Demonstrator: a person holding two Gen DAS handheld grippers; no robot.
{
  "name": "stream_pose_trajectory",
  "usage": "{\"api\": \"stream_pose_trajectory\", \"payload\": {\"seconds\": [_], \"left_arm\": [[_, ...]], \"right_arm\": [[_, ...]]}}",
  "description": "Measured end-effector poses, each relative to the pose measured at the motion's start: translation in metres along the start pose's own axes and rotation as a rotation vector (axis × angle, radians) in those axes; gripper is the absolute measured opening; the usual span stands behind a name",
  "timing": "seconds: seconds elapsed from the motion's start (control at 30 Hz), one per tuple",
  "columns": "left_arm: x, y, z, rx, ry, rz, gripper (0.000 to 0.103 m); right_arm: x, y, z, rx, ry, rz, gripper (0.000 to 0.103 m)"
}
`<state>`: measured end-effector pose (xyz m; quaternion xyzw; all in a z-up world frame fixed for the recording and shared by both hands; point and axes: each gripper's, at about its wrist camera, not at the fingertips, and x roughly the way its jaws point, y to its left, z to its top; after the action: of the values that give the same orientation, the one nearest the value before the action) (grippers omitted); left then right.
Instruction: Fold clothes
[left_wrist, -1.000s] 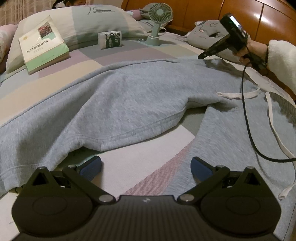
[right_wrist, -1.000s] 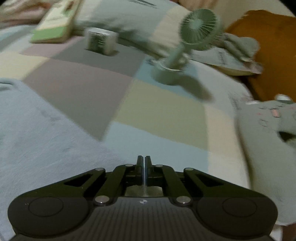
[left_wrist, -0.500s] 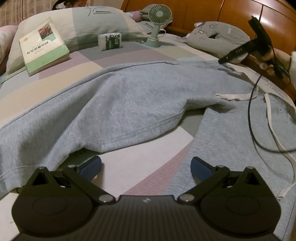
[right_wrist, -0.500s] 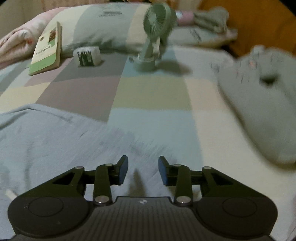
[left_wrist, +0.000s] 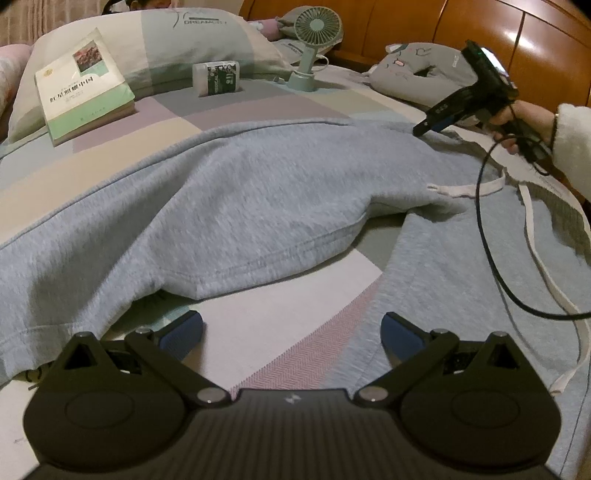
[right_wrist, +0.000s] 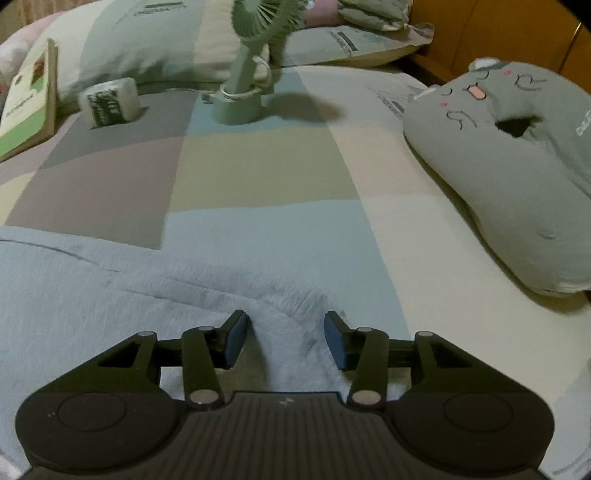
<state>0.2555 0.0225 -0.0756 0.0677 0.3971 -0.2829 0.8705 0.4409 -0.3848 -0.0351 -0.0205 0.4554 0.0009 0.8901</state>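
A pair of light blue-grey sweatpants (left_wrist: 229, 206) lies spread across a patchwork bed (left_wrist: 280, 310) as a person works a handheld gripper in each hand to fold it. Nearest the lens, the left gripper (left_wrist: 291, 332) hangs with its jaws wide apart and nothing between them, over bare bedding in the gap between the two trouser legs. Further up, the white drawstring (left_wrist: 532, 236) trails loose over the near leg, and a black cable (left_wrist: 491, 266) loops across the cloth. At the far waistband, the right gripper (right_wrist: 284, 338) points down at the fabric, its jaws opening, a raised ridge of cloth between the pads but not pinched. Beyond it stand a green desk fan (right_wrist: 255, 55), a book (left_wrist: 85, 88), a small pack (left_wrist: 218, 77) and a grey cat-face cushion (right_wrist: 517, 155).

The step in hand appears to be taking hold of the waistband's far corner. Done well, that likely means closing on both layers at the hem, clear of the drawstring, while the left gripper takes a leg hem so the cloth lifts evenly and the cable stays out of the fold.
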Motion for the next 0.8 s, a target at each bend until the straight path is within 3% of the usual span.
{"api": "stream_pose_trajectory", "payload": {"seconds": [0.17,0.3,0.53,0.63,0.8], "left_arm": [[-0.003,0.001,0.001,-0.008,0.000,-0.001,0.102],[-0.011,0.002,0.003,-0.013,-0.020,0.005,0.102],[-0.029,0.014,0.008,-0.044,-0.068,0.028,0.102],[-0.035,0.023,0.010,-0.072,-0.082,0.063,0.102],[-0.038,0.036,0.010,-0.113,-0.093,0.061,0.102]], "right_arm": [[-0.049,0.039,-0.016,-0.062,-0.034,0.085,0.060],[-0.090,0.087,-0.041,-0.160,-0.084,0.185,0.060],[-0.127,0.205,-0.103,-0.580,-0.149,0.388,0.058],[-0.117,0.244,-0.125,-0.744,-0.152,0.402,0.055],[-0.086,0.278,-0.133,-0.907,-0.156,0.325,0.055]]}}
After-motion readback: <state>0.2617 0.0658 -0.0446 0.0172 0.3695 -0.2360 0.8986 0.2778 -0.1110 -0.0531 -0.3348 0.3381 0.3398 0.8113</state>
